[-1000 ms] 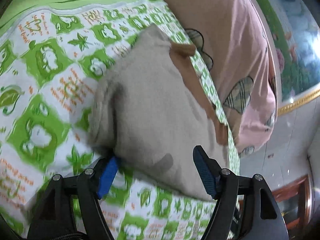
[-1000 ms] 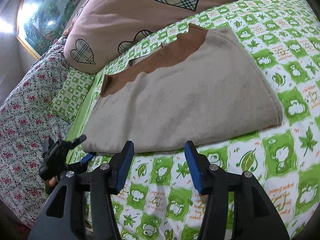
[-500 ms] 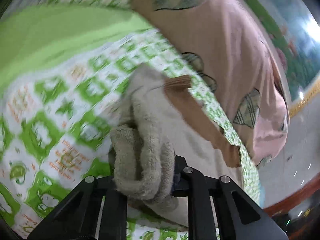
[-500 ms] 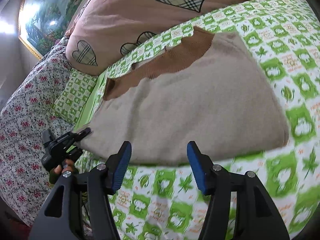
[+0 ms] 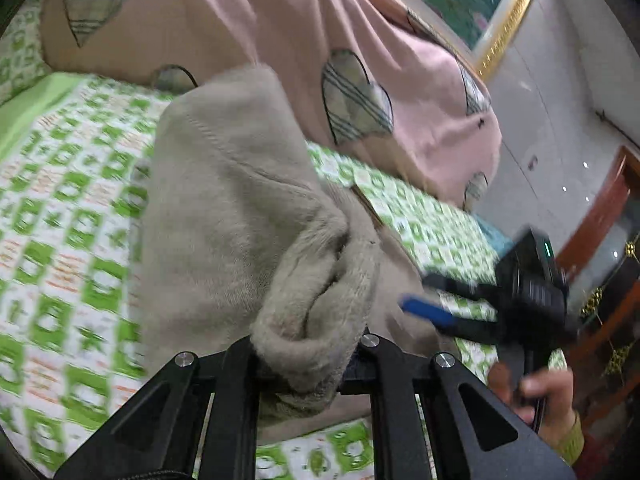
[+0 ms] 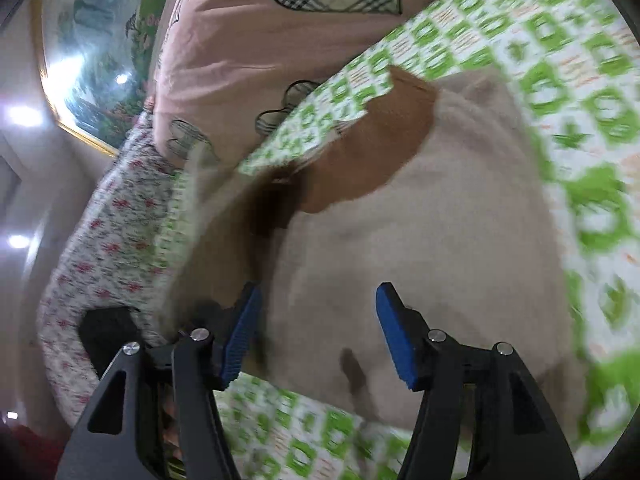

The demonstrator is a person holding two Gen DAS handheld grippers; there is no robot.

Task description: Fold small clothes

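1. Your left gripper (image 5: 306, 364) is clamped tight on a bunched corner of the beige knit garment (image 5: 224, 216). The fuzzy fabric bulges up between the black arms and hides the pads.
2. That pinched corner is lifted off the bed, and the cloth rises from it into a tall fold that leans toward the pink heart-print pillow (image 5: 280, 28).
3. The rest of the garment lies on the green-and-white patterned bedsheet (image 5: 68, 216), spread from the left gripper toward the pillow.
4. In the right wrist view the garment's brown ribbed band (image 6: 376, 160) sits at its far edge, near the pillow, with the beige body filling the middle of the picture.
5. Your right gripper (image 6: 320, 332) has its jaws standing apart, and they have just been opening further. The blue pads are bare: nothing is pinched between them. They hover over the near part of the beige cloth; whether they touch it you cannot tell from this blurred view.
6. In the left wrist view your right gripper appears at the right, low over the garment's edge, one blue pad showing, with your right hand (image 5: 536, 392) gripping its handle below.
7. A floral quilt (image 6: 108, 240) hangs off the bed's side to the left of the right gripper, and a framed landscape painting (image 6: 96, 60) is on the wall behind the pillow.
8. Both views are smeared by motion, so fine detail of the cloth's edges is unclear.
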